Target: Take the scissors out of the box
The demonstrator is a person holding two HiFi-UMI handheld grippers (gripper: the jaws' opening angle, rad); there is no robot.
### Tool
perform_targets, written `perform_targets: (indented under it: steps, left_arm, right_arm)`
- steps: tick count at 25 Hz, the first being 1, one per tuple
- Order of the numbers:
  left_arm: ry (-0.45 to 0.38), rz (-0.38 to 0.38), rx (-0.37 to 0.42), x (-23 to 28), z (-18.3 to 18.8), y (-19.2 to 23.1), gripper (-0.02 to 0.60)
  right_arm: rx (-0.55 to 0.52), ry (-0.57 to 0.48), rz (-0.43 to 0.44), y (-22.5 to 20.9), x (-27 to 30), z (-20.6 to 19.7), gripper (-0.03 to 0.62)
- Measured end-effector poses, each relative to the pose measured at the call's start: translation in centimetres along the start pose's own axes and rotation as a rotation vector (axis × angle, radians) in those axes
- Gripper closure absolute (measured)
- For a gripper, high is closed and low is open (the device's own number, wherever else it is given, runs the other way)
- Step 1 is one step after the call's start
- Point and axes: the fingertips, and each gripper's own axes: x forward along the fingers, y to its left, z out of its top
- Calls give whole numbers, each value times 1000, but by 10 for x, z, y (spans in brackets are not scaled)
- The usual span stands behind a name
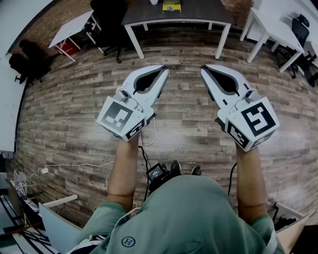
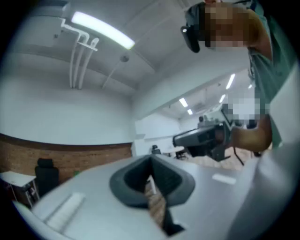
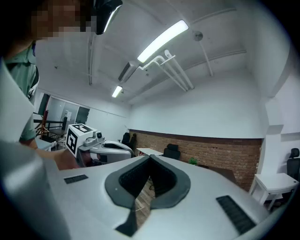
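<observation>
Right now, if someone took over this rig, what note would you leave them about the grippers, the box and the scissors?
Left gripper: jaws shut, nothing between them, held up over the wood floor.
Right gripper: also shut and empty, level with the left one and apart from it.
Box and scissors: neither shows in any view. A dark table stands ahead with a small yellow thing on it, too small to identify.
Done: nothing of the task, as far as the views show.
Left: find the box, probably at one of the tables, open a gripper and take the scissors out.
</observation>
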Motion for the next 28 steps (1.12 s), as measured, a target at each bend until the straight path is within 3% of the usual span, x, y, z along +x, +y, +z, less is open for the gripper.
perform_targets:
  steps: [14, 28]
  left_arm:
    - [-10, -2, -11, -6, -16, 10, 598]
    - [-49, -2, -33, -16, -15, 54, 598]
  right_arm:
    - [13, 8, -8, 6, 14, -17, 588]
    - [33, 25, -10, 12, 58, -11, 588]
